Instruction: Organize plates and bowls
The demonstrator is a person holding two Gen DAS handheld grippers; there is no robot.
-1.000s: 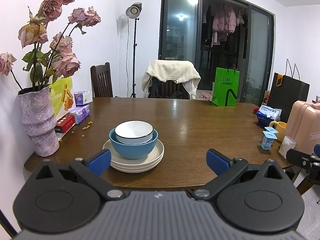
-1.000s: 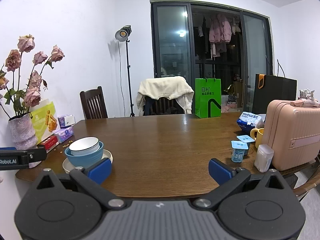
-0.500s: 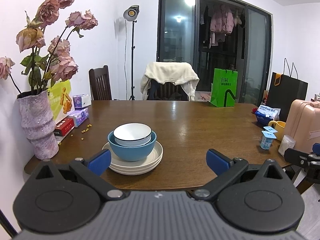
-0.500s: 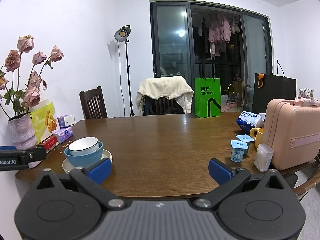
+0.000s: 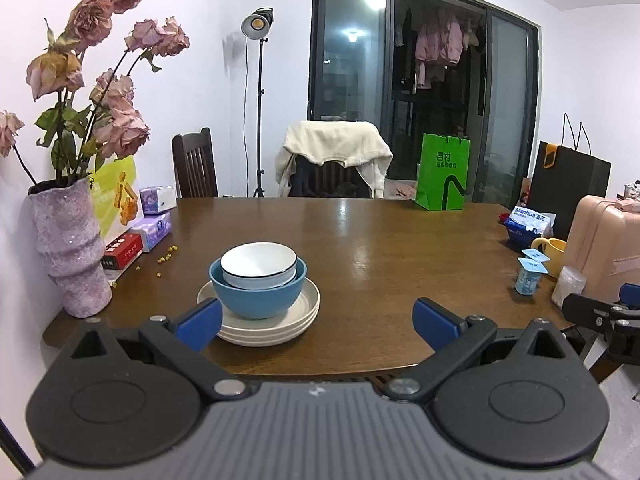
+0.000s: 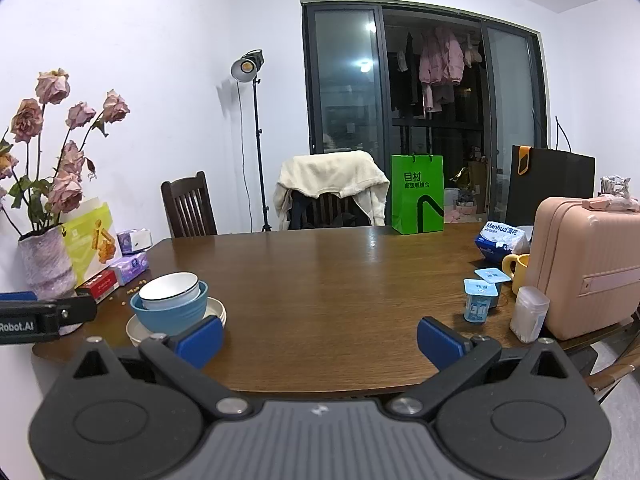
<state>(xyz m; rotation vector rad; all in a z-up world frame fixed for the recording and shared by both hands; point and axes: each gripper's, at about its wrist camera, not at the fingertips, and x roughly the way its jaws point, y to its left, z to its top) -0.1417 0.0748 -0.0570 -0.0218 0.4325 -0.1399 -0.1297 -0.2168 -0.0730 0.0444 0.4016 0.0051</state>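
White walls enclose a dark wooden desk. Behind it stands a chair and another draped with a cream garment. A lit studio lamp on a thin stand rises by the wall. Dark glass doors reflect ceiling lights, with clothes hanging beyond them.

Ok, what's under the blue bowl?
The blue bowl sits on a stack of cream plates, three rims showing. A white bowl nests inside it. The plate centres beneath are covered.
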